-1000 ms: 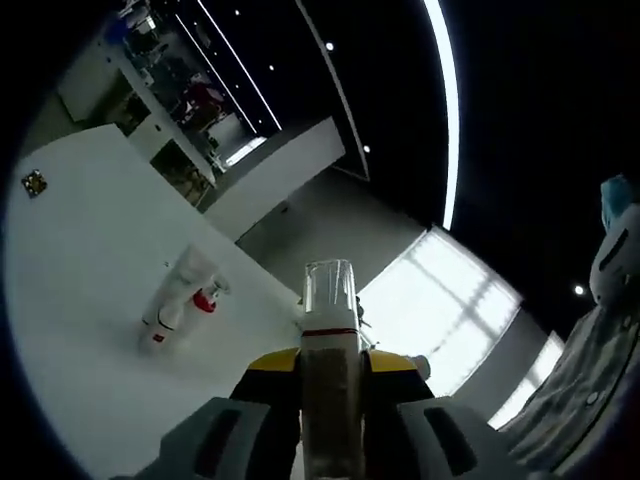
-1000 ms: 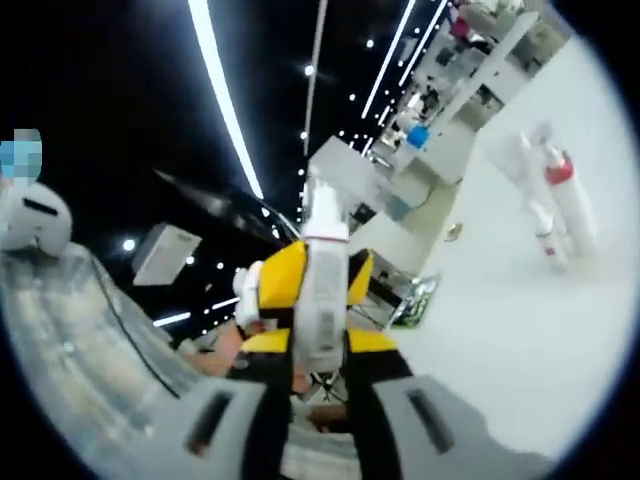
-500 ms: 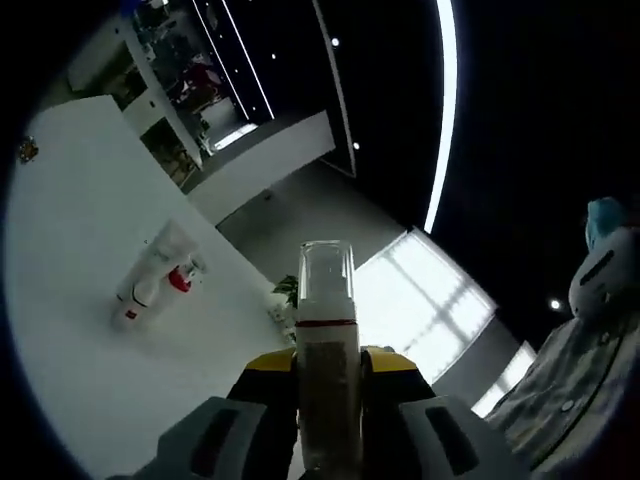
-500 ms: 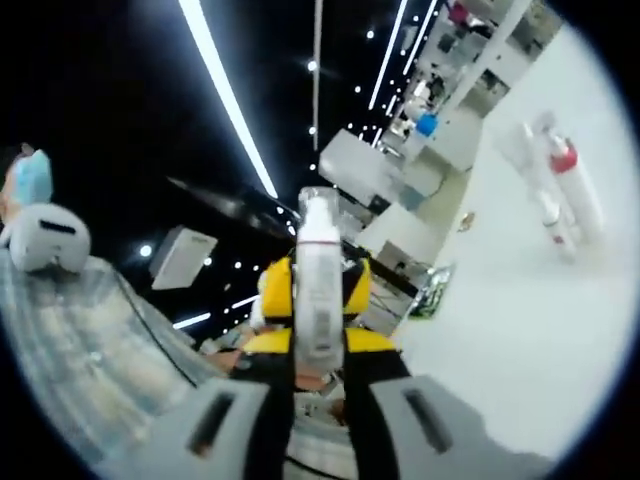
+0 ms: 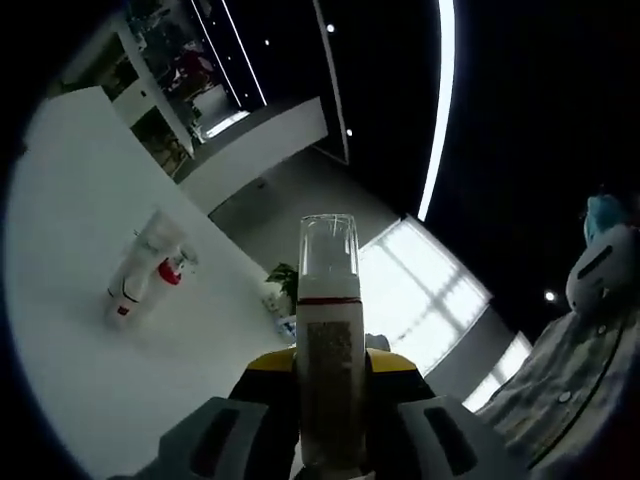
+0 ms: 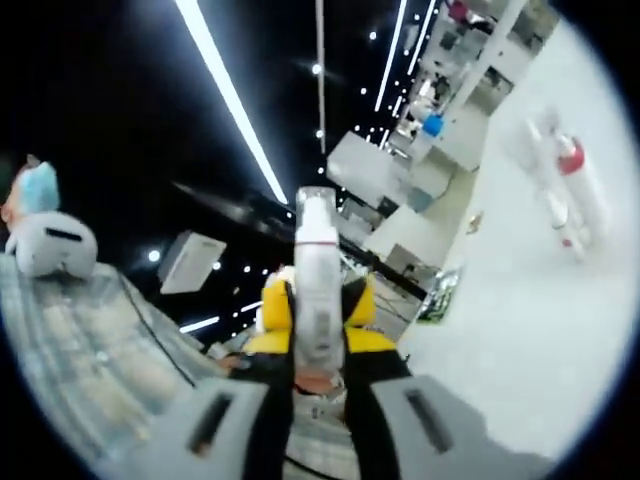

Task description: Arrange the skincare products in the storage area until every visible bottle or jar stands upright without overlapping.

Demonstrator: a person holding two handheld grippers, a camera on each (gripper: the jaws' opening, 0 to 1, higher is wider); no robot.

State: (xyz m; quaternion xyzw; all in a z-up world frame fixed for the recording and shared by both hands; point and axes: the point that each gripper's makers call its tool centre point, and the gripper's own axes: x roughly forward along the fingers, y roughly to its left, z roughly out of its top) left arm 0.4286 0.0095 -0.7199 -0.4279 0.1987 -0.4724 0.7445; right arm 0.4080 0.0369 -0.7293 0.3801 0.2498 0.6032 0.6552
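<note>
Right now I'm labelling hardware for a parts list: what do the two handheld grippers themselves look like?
Both look alike. The left gripper has two broad grey jaws rising from the bottom of its view, each with a dark recessed slot, and yellow pads on black inner faces. The right gripper shows the same grey jaws with dark slots and yellow pads. No cables or printed markings are discernible.

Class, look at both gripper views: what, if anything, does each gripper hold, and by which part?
The left gripper holds a clear-capped bottle by its lower body. The right gripper holds a white pump bottle, also gripped low on its body.
</note>
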